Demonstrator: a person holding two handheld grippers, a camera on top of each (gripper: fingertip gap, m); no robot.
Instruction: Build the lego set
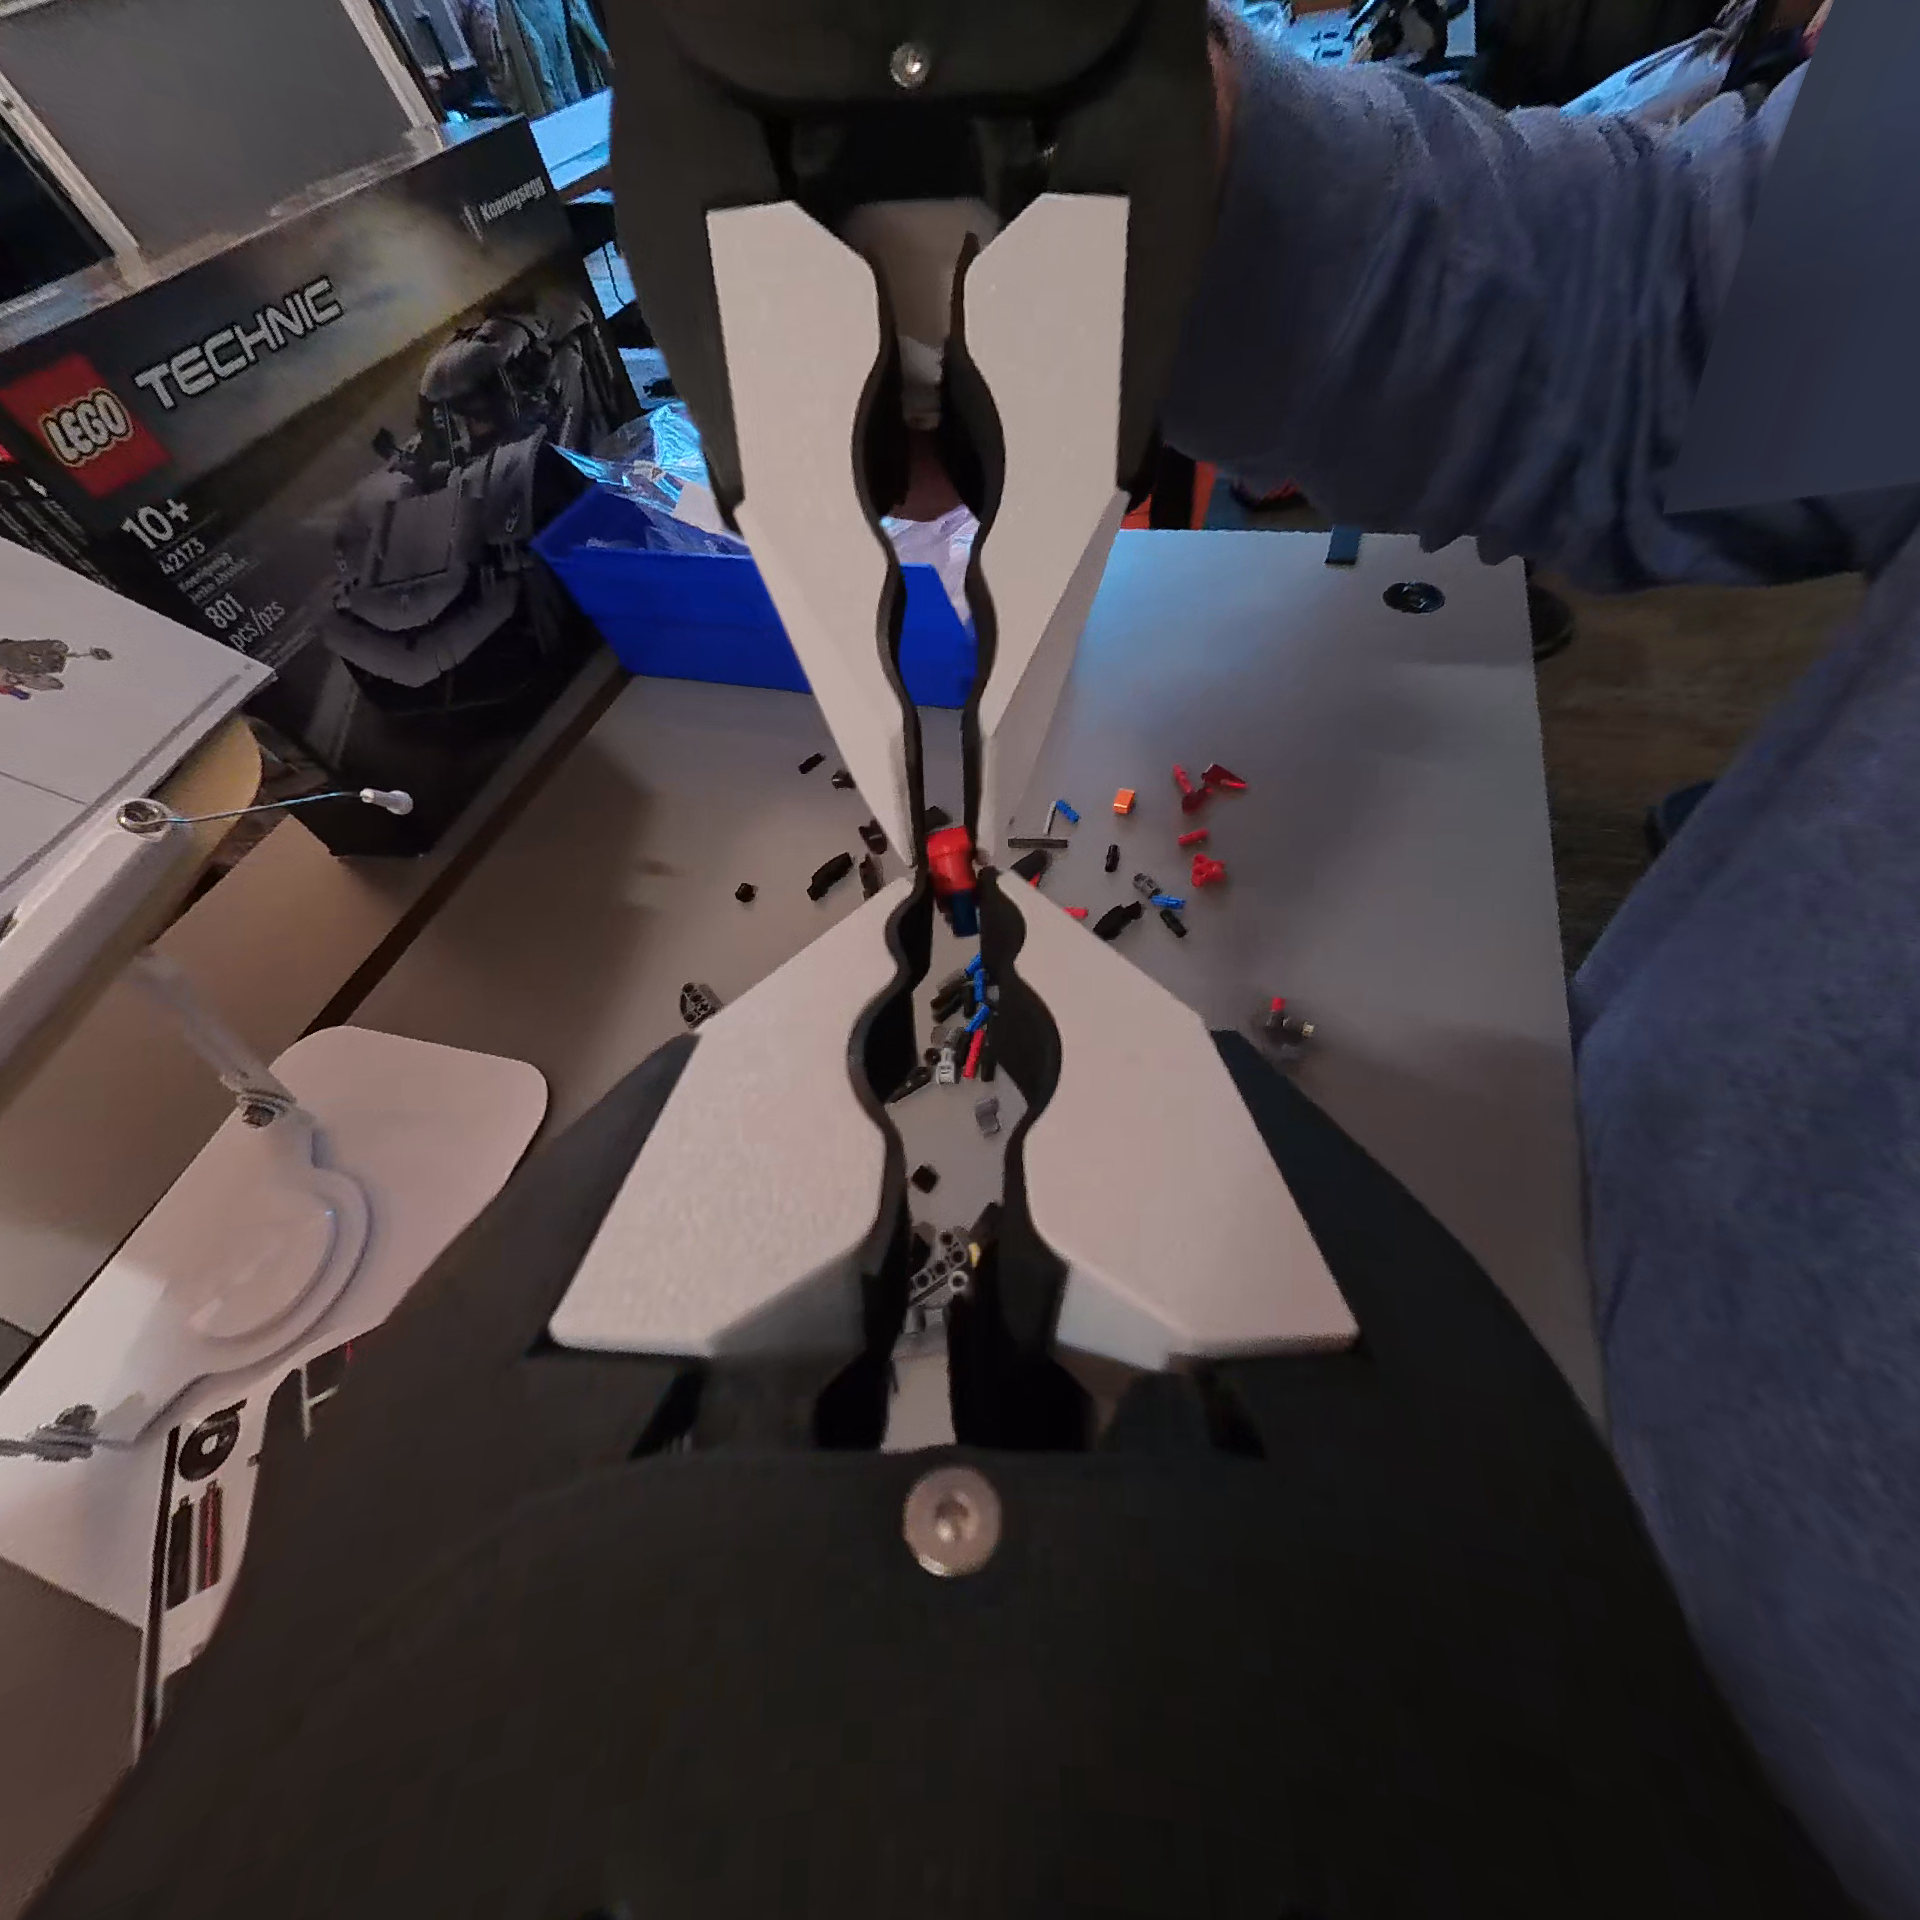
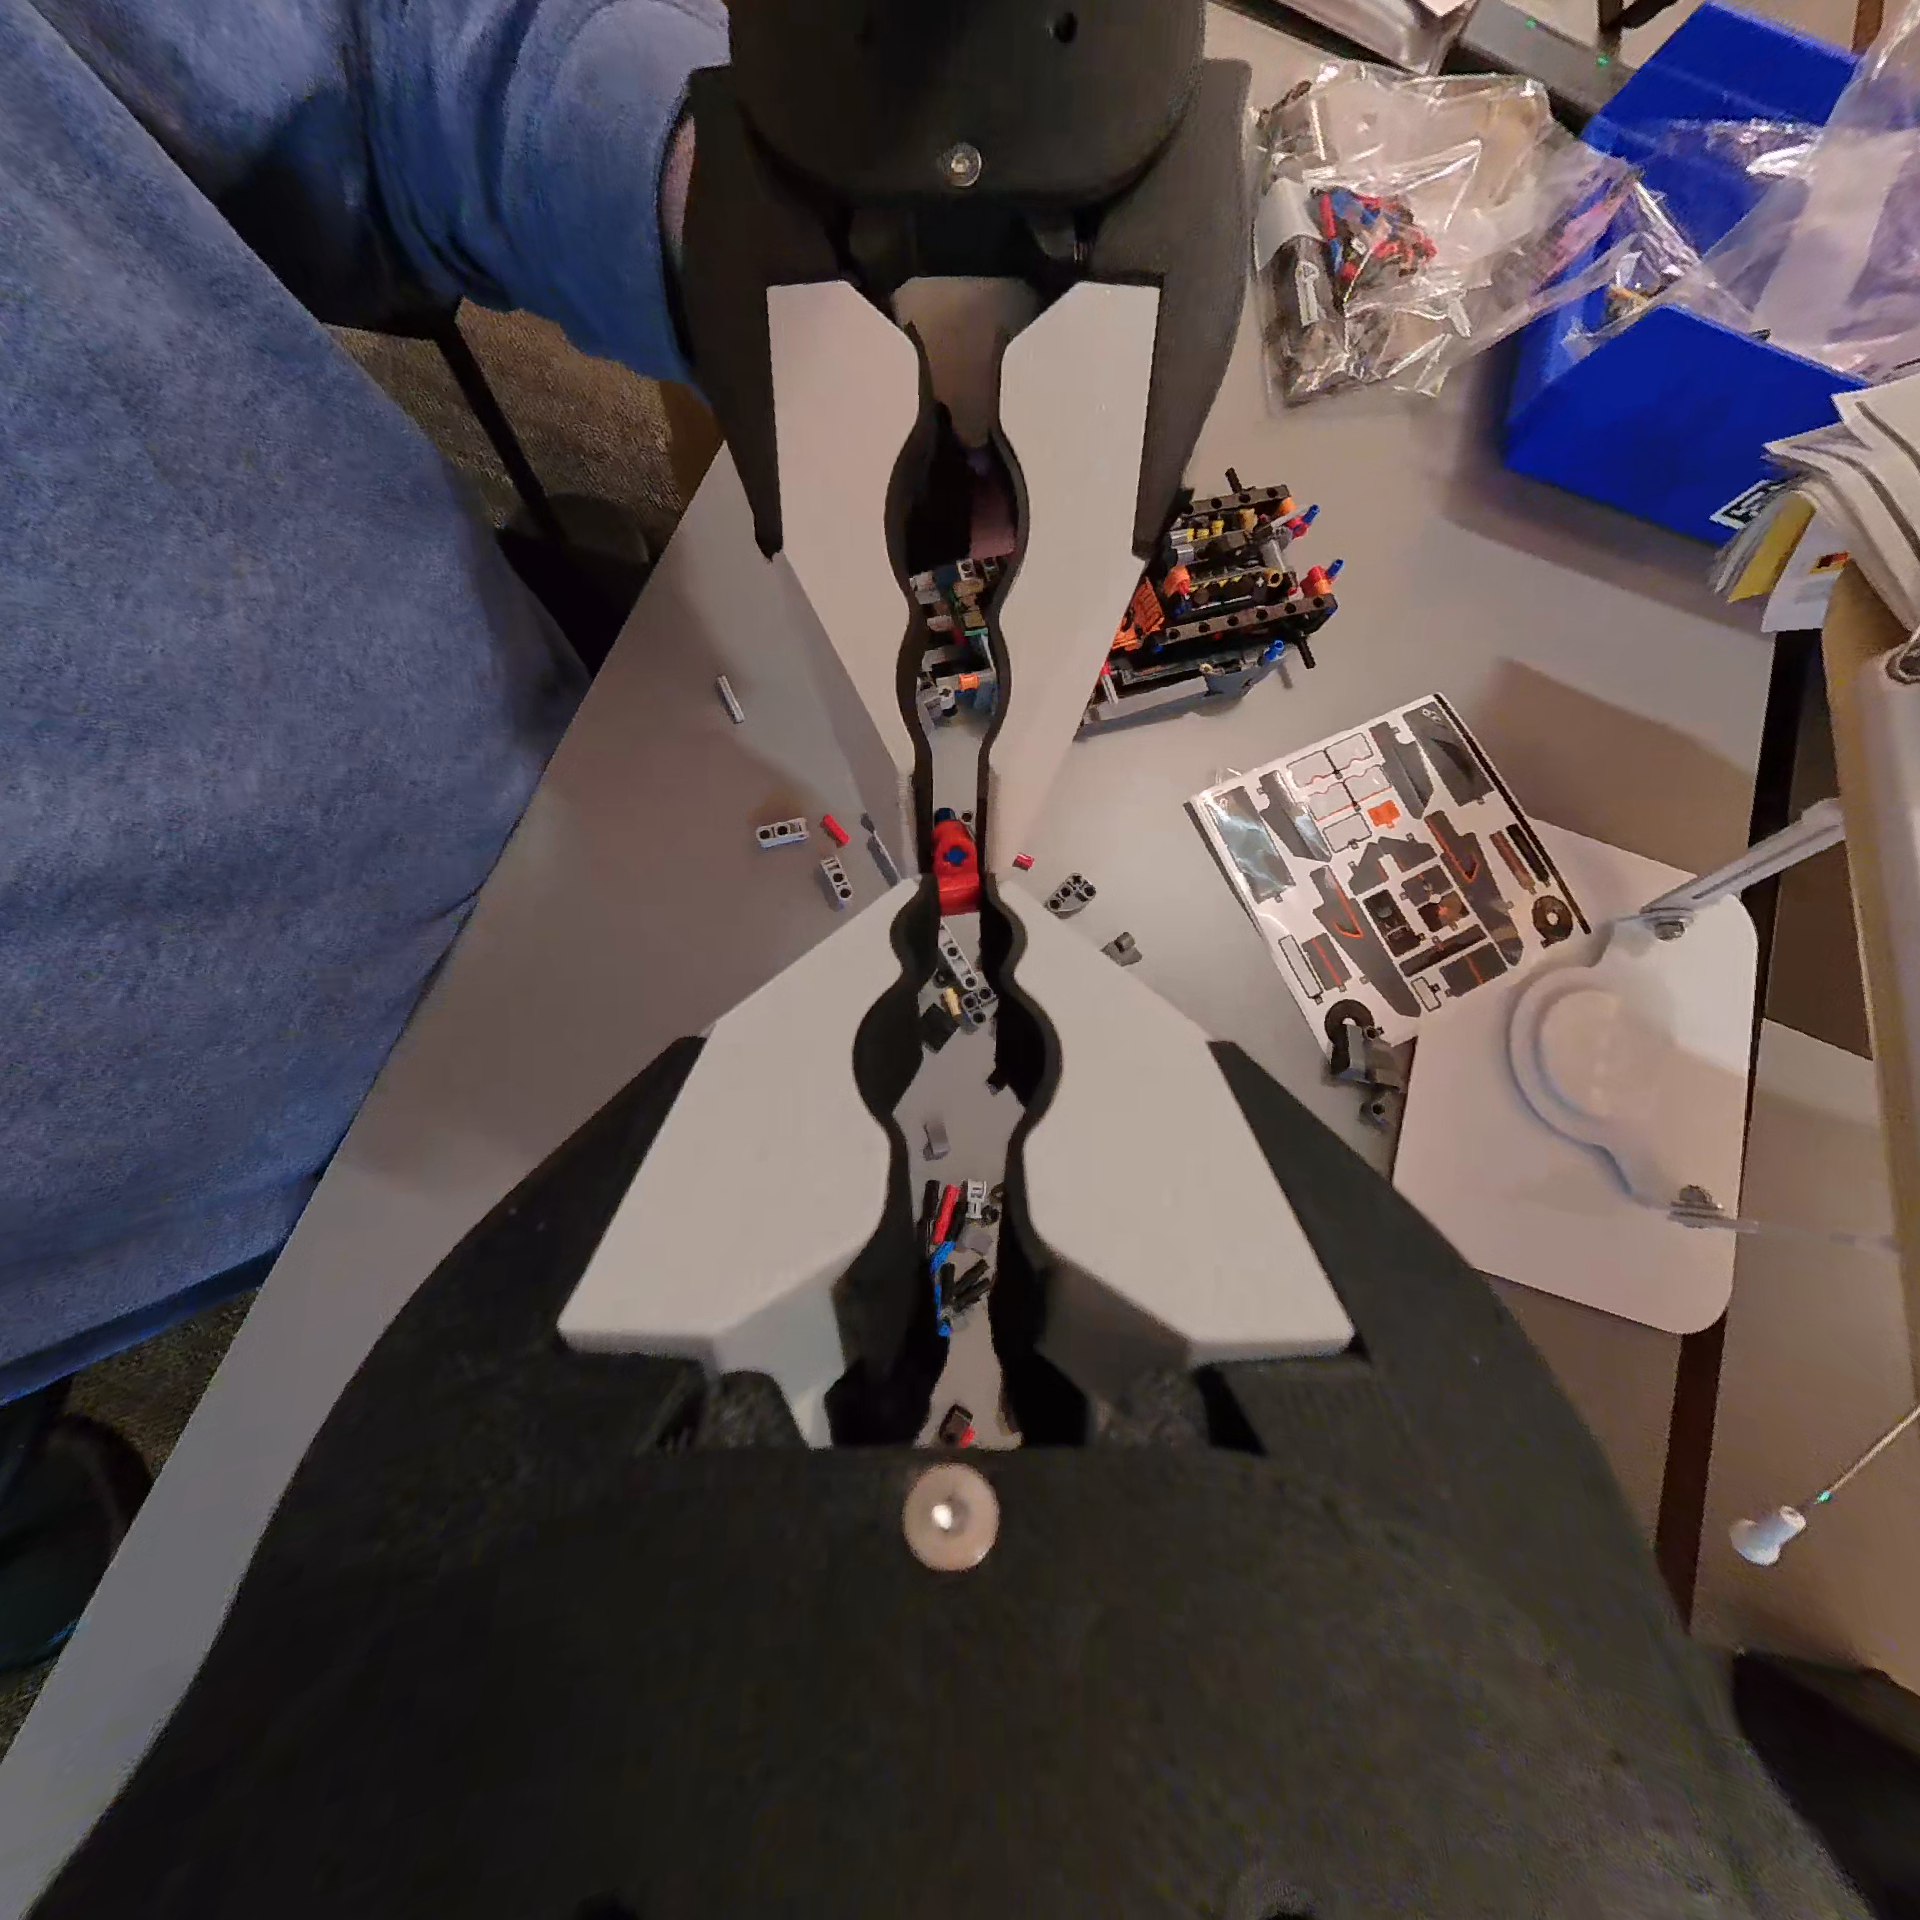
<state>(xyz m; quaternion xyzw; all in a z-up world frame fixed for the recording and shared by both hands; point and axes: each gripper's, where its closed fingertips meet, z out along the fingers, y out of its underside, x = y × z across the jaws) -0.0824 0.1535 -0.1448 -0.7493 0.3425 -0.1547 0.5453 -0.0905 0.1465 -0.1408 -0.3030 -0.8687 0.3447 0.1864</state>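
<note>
My two grippers meet tip to tip above the grey table [image 1: 1299, 675]. Between them is a small red piece [image 1: 945, 854] with a blue pin [image 1: 962, 910] in it. In the left wrist view my left gripper [image 1: 951, 894] comes from below, shut on the blue pin end. The right gripper [image 1: 940, 831] comes from above, shut on the red piece. In the right wrist view my right gripper [image 2: 951, 902] holds the red piece [image 2: 956, 878], and the left gripper [image 2: 951, 821] comes from above. The part-built model [image 2: 1216, 603] stands on the table behind.
Loose red, blue and black pieces [image 1: 1195, 831] are scattered on the table under the grippers. The set's box [image 1: 312, 468] and a blue bin [image 1: 686, 603] stand at the far left. A sticker sheet [image 2: 1382, 873], bags of parts [image 2: 1392, 229] and a white stand base [image 2: 1579, 1122] lie nearby. The part-built model [image 2: 1216, 603] is about equally far from each gripper, around 30 centimeters.
</note>
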